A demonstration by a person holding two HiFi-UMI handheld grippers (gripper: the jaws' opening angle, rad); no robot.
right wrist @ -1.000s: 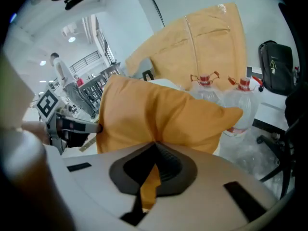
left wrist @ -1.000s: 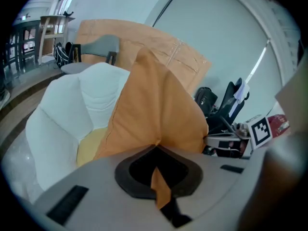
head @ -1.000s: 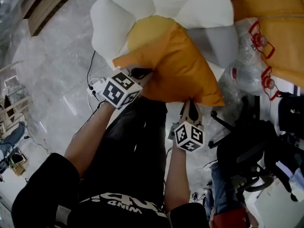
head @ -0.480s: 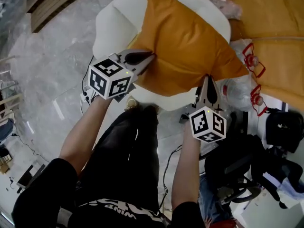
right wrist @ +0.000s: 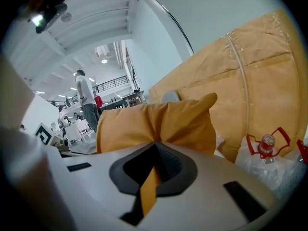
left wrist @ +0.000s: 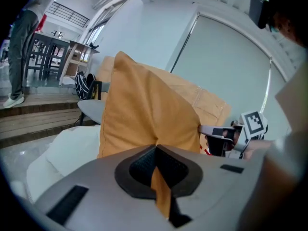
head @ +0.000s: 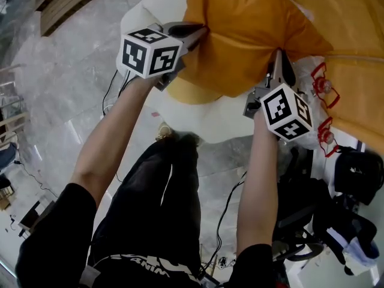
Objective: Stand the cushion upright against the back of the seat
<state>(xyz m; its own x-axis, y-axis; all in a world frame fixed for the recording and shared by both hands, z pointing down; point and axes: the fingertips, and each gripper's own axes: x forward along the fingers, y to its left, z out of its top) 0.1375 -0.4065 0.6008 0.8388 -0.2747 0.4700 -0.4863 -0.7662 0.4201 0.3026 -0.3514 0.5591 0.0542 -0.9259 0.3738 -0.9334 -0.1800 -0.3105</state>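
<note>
orange fabric fills the middle of all three views: the cushion, pinched at two edges. hidden or cut off: its upper part runs out of the top of the head view, and its lower edge overlaps the white seat, so i cannot tell from there whether it touches the seat or hangs clear of it. a paler yellow patch under its left corner is unclear to me. i cannot pick out the seat's back with certainty in any view. tools: my left gripper has its jaws closed on a fold of the cushion's left edge, with orange cloth squeezed flat between the pads. my right gripper is clamped the same way on the right edge. the cushion spans between the two tools, ahead of both tips. left gripper view only: the cushion stands with one corner pointing up, the white seat low at the left beneath it and wooden steps behind. the right gripper is seen biting the far edge. right gripper view only: a large orange-brown bulk behind the cushion, red-handled bottles in a clear bag at lower right, and people standing far off.
</note>
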